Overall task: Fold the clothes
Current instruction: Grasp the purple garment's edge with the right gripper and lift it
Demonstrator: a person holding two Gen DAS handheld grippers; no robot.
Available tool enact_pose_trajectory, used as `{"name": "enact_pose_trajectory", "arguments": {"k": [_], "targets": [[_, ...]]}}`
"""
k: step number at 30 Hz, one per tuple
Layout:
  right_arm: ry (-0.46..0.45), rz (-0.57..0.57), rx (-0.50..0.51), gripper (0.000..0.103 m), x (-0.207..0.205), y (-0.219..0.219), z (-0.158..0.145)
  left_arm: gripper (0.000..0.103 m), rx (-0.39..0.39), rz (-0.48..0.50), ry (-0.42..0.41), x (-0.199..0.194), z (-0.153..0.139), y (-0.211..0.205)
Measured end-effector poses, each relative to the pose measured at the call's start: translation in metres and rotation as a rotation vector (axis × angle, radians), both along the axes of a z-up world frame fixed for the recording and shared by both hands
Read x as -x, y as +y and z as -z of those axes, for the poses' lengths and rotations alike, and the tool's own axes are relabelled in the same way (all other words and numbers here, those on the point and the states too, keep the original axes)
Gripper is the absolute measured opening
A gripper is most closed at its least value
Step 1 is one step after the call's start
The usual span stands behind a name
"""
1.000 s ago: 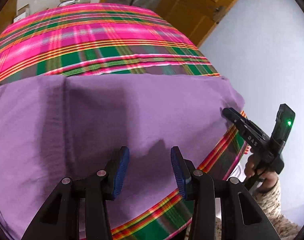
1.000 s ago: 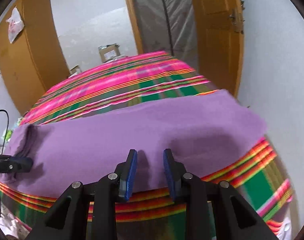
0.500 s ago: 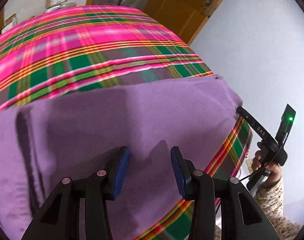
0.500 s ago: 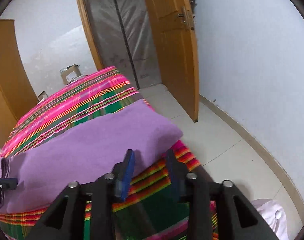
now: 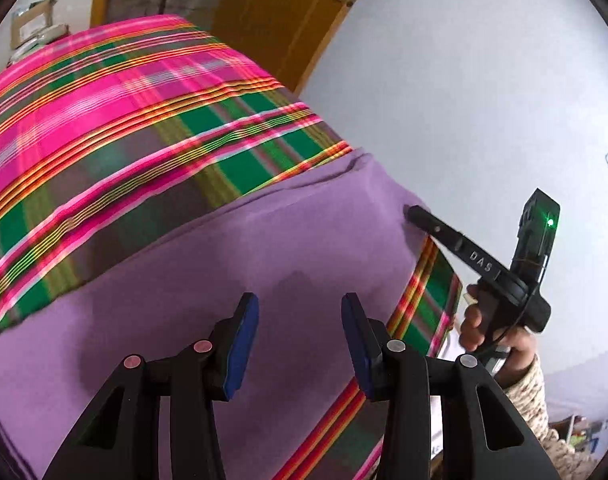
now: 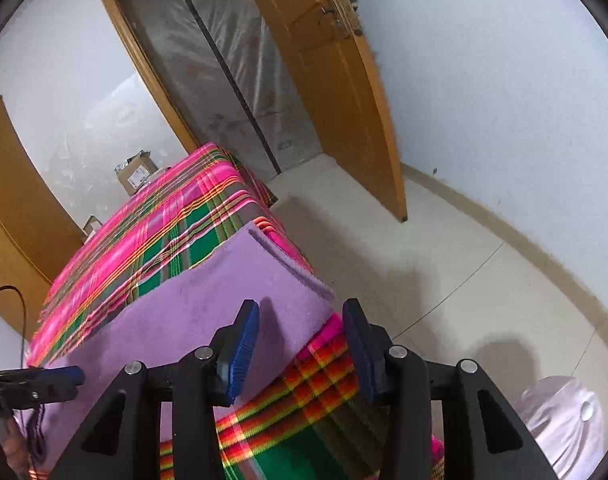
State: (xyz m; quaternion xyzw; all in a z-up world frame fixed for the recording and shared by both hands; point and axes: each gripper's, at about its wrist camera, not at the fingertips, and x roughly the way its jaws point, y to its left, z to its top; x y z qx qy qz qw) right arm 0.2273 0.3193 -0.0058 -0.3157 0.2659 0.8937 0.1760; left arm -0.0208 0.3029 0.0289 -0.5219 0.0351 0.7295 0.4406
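My left gripper (image 5: 300, 340) and right gripper (image 6: 302, 344) have spread, empty jaws over the cloth (image 5: 264, 256); the right's just widened.

Garment (image 6: 208, 320): laid flat on the cloth (image 6: 152, 240), along its near edge. Box (image 6: 136, 170): placed behind the cloth's far end. Door (image 6: 343, 92): set right of the cloth, beyond bare floor (image 6: 463, 272). Bag (image 6: 563, 420): placed on floor, near right of the cloth.
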Motion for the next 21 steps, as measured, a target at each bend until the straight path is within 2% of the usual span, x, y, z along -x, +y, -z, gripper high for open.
{"name": "enact_pose_trajectory", "arguments": {"k": [5,8,10,14,17,21], "targets": [[-0.029,-0.016,-0.044,0.043,0.009,-0.003,0.004,0.045,0.001,0.03,-0.05,0.015,0.006,0.033],[-0.036,-0.022,-0.075,0.039,0.01,-0.004,0.004,0.045,0.022,0.01,-0.043,0.023,0.011,0.049],[-0.034,-0.02,-0.091,0.034,0.008,-0.006,0.004,0.045,0.03,0.017,-0.052,0.027,0.015,0.058],[-0.038,-0.026,-0.139,0.029,0.009,-0.01,0.003,0.045,0.043,0.033,-0.045,0.029,0.017,0.072],[-0.027,-0.046,-0.159,0.014,0.009,-0.014,-0.001,0.045,0.047,0.033,-0.031,0.029,0.018,0.076],[-0.014,-0.081,-0.198,0.011,0.01,-0.025,-0.006,0.046,0.052,0.034,-0.036,0.029,0.017,0.078]]}}
